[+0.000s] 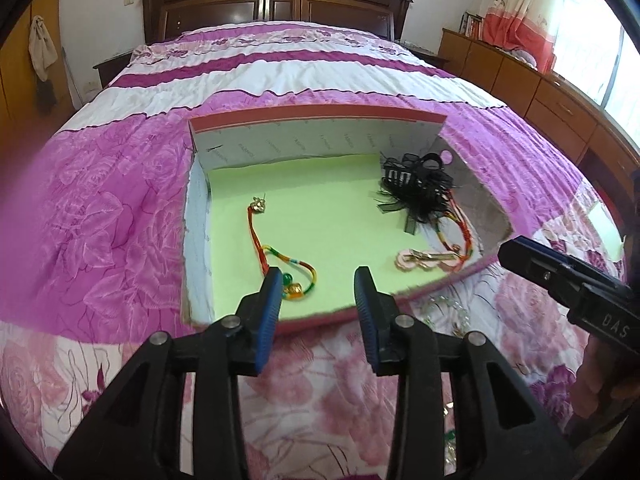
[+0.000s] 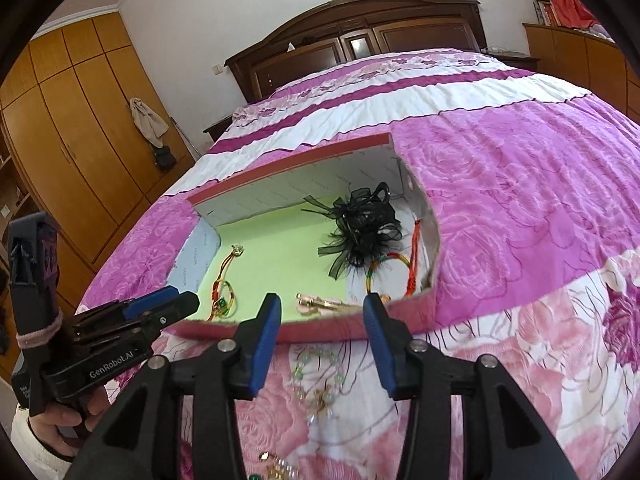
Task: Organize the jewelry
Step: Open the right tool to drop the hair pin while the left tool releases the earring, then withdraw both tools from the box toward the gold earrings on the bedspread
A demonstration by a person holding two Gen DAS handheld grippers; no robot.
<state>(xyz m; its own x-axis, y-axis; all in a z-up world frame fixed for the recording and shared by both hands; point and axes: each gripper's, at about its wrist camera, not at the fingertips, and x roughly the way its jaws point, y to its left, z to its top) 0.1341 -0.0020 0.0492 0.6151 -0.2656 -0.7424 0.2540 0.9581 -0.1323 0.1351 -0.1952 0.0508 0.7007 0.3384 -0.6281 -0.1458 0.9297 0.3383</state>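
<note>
Ribbed blue left tongs (image 1: pixel 316 280) gape over braided cord bracelet (image 1: pixel 280 260).

Box (image 1: pixel 316 128): lies on the bed (image 1: pixel 100 200) before you.
Your left, in box: corded bracelet (image 1: pixel 280 256).
Your right, in box: hair clip (image 1: pixel 416 188), behind a second bracelet (image 1: pixel 460 236).
Near edge, outside box: bead bracelet (image 2: pixel 320 376) on the bed.

Bed quilt (image 1: pixel 120 208) pink/white floral. Dark headboard (image 1: pixel 276 4) at 12 o'clock. Wardrobe (image 2: pixel 80 120) at 9 o'clock in right view, towel (image 2: pixel 149 120) hanging on it. Dresser (image 1: pixel 532 76), curtain (image 1: pixel 520 12) at 2 o'clock.
</note>
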